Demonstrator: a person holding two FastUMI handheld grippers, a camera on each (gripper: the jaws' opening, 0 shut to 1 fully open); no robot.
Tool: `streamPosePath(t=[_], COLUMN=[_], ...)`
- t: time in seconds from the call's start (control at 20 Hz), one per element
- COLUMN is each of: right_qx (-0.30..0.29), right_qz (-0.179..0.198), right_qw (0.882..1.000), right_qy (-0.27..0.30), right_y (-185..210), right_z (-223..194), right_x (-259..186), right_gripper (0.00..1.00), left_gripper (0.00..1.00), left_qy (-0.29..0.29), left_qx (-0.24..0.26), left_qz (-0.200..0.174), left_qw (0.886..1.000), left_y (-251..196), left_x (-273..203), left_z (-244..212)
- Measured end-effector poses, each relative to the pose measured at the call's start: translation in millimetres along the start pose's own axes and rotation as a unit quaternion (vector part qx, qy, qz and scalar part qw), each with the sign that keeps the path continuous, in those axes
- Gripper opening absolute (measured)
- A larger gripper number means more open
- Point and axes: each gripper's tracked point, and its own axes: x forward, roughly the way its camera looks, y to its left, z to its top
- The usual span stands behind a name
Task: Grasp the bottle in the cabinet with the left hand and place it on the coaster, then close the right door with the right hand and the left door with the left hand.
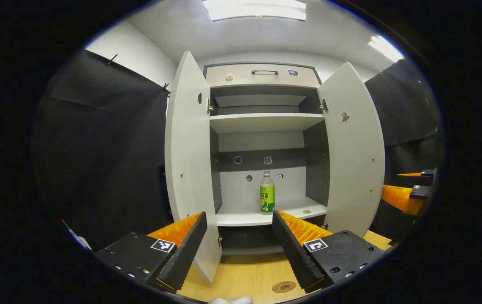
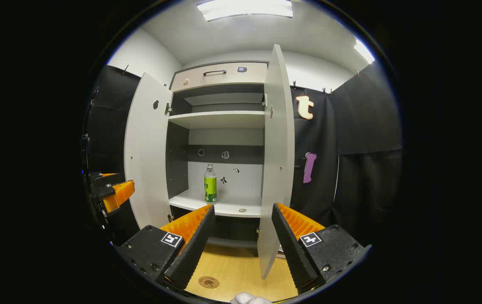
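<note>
Here the cabinet (image 1: 262, 76) stands with both doors swung wide. The bottle (image 1: 267, 193) is upright on the lower shelf (image 1: 241, 217), near the back wall, with a small round disc (image 1: 306, 211) lying on the shelf to its right. The left gripper (image 1: 238, 236) hangs in front of the opening with its jaws apart and holding nothing; the left door (image 1: 188, 169) cuts between its 2 fingers. The right gripper (image 2: 241, 230) is likewise spread and empty, with the right door (image 2: 276, 169) edge-on between its fingers. The coaster (image 1: 284, 287) lies on the wooden table (image 1: 245, 274), below and in front of the cabinet. A drawer with a handle (image 1: 265, 72) tops the cabinet.
</note>
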Motion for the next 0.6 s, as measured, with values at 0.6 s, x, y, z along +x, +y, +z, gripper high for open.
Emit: streamPosePath(t=[0.6], right_qx=[0.008], right_qz=[0.001], right_qw=[1.000], right_qy=[-0.012], right_y=[11], right_z=[6], right_x=[0], right_gripper=[0.83], left_gripper=[0.96], left_qy=[-0.007], left_qx=[0.002], left_qz=[0.012], left_qw=[1.000], left_y=[19], left_x=[-5], left_z=[4])
